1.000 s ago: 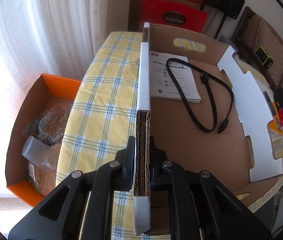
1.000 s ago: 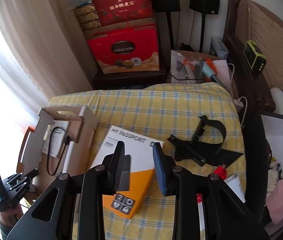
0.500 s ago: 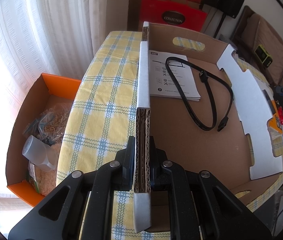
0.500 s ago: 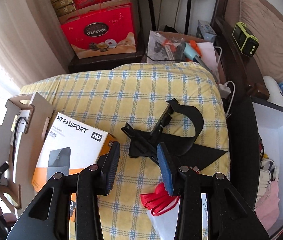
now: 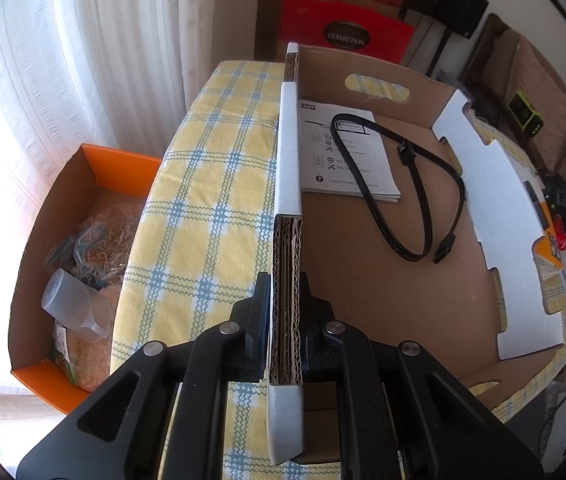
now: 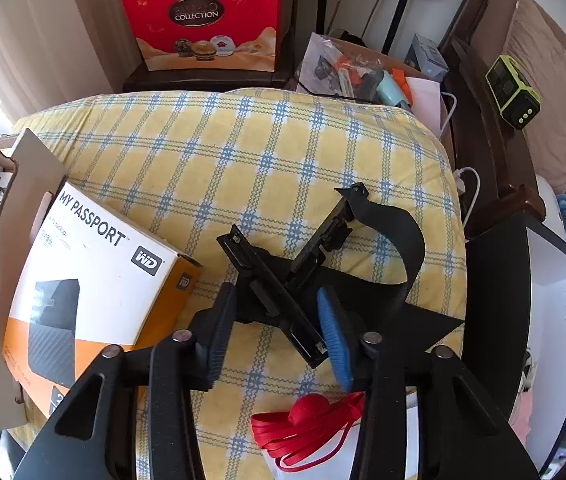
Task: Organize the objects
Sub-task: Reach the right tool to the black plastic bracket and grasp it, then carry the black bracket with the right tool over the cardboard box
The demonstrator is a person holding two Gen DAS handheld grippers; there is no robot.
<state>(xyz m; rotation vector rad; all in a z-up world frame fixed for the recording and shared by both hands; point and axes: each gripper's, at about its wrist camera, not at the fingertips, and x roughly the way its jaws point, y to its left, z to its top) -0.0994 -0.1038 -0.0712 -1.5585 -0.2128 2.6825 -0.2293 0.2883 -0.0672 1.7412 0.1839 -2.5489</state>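
Left wrist view: cardboard tray [image 5: 363, 280] near table's [image 5: 211, 200] window edge, wall pinched tight by left gripper [image 5: 285, 312]. Right wrist view: right gripper [image 6: 279, 332] closing, jaws part open astride black plastic bracket [image 6: 279, 296] mid-table, pads not clearly pressing.

Right hand-held gripper [image 6: 279, 330] lowered from box [image 6: 83, 280] to straddle black tray [image 6: 279, 300], jaws closing.
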